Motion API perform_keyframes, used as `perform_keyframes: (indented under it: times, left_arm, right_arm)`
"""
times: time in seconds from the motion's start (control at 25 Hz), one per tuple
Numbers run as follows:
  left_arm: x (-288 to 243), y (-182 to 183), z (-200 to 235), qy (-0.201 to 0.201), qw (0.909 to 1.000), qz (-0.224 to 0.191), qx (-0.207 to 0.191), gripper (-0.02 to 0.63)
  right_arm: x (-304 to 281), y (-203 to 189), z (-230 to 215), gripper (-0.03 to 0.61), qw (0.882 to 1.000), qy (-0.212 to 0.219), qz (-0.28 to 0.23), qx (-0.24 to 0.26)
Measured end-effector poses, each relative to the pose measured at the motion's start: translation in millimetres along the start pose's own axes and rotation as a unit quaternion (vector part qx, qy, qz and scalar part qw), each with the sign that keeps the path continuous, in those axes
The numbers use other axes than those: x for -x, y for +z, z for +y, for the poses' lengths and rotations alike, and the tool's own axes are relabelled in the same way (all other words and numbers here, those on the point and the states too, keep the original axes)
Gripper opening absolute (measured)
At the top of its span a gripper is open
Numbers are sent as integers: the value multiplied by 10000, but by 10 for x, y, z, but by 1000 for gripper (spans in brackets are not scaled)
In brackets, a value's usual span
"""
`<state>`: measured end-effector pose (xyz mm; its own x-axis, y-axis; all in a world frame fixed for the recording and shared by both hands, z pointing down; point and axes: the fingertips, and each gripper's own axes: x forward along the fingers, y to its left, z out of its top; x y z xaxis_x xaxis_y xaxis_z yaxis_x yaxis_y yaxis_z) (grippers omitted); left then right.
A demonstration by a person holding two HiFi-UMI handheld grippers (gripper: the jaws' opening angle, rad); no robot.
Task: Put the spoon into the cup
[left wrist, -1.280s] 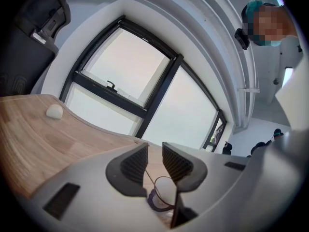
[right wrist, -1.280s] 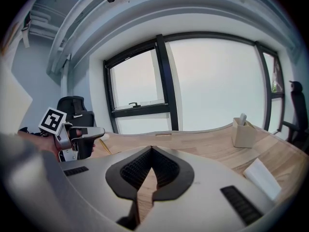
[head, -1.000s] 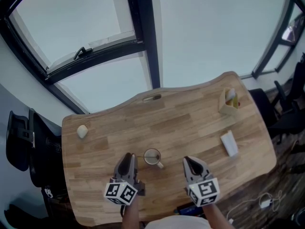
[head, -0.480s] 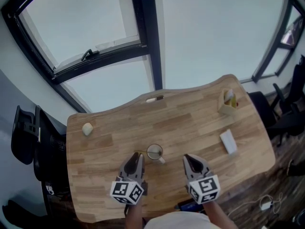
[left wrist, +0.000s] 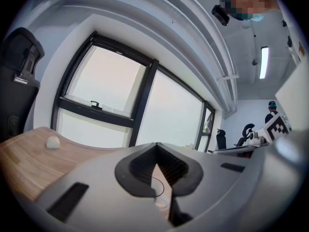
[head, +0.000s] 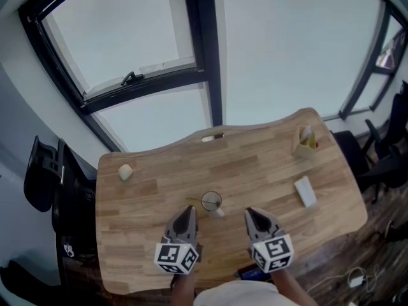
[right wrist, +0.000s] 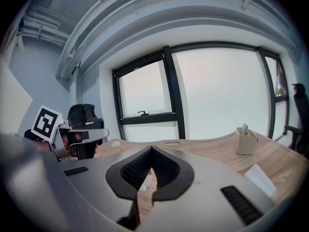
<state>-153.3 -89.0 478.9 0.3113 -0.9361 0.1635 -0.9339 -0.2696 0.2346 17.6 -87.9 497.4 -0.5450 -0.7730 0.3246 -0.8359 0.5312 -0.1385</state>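
Note:
A small clear cup (head: pixel 211 202) with a white handle stands on the wooden table (head: pixel 268 164), near the middle of its front half. A thin line, possibly the spoon (head: pixel 194 201), juts left from the cup's rim; it is too fine to be sure. My left gripper (head: pixel 186 214) hovers just left of and nearer than the cup, jaws shut and empty. My right gripper (head: pixel 252 215) hovers to the cup's right, also shut and empty. Between the closed left gripper (left wrist: pixel 154 151) pads the cup's rim (left wrist: pixel 158 192) shows. The right gripper (right wrist: pixel 151 151) frames a sliver of the cup (right wrist: pixel 143 180).
A pale round lump (head: pixel 125 171) lies at the table's left. A small open box (head: pixel 305 140) with items stands at the right rear, and a white block (head: pixel 305 191) lies nearer. Black chairs (head: pixel 44 177) flank the table. Windows rise behind it.
The head view has drifted, so the table and cup sit slightly right and farther. The left gripper shifted a little right. Both grippers stay shut near the cup.

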Motion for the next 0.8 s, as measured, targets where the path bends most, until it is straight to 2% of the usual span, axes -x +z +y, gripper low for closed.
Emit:
perform_keyframes:
  times: [0.4,0.8]
  left_arm:
    - [115,78,-112,-54,9999,-91,-74,0]
    - [143,61,-65,105,9998,-54,-185,0]
  right_arm:
    - [131,90,78,-3,9998,26,-112,151]
    - [120,111,61,-3,9997,-4,-180,184]
